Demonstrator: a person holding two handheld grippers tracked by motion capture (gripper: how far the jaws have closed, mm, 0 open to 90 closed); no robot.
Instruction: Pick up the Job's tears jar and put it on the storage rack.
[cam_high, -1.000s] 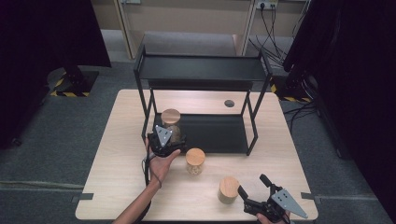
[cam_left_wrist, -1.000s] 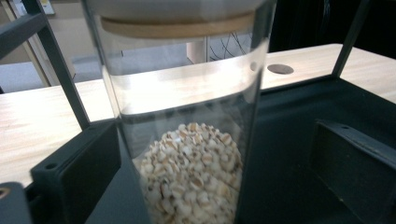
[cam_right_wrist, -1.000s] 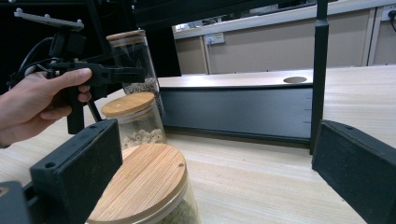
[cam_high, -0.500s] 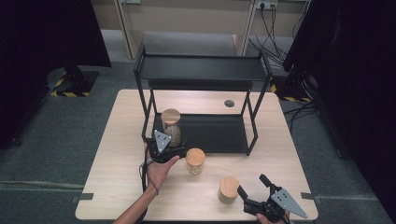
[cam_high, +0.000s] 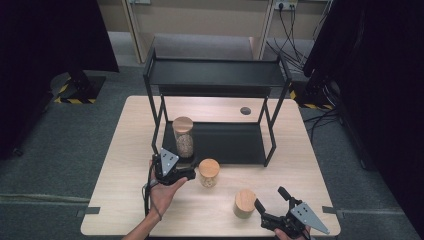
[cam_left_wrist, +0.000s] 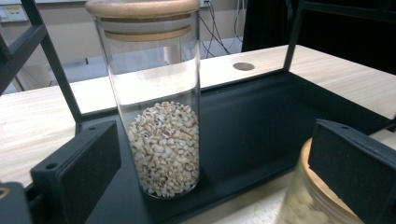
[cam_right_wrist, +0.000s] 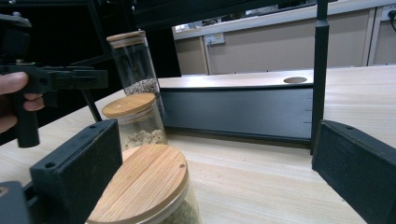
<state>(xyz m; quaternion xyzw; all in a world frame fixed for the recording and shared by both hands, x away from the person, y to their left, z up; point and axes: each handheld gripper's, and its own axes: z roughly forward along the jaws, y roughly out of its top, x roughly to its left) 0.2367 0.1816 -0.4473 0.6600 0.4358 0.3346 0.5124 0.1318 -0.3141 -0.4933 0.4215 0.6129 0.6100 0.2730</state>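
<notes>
while the tall grain jar (cam_left_wrist: 159, 107) stands upright on the black rack's lower shelf (cam_high: 235, 142), the left claw (cam_high: 172, 170) gapes wide just before it; the right claw (cam_high: 272, 207), also wide, sits beside a short jar (cam_high: 244, 202) on the desk (cam_high: 125, 150).

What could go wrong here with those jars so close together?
The tall jar stands near the front edge of the shelf's black tray, right before the open left gripper; a nudge might tip it off. The short jar sits close beside that gripper, whose jaw could knock it. The third jar lies just ahead of the open right gripper, near the table edge, so a clumsy grab might push it around.
</notes>
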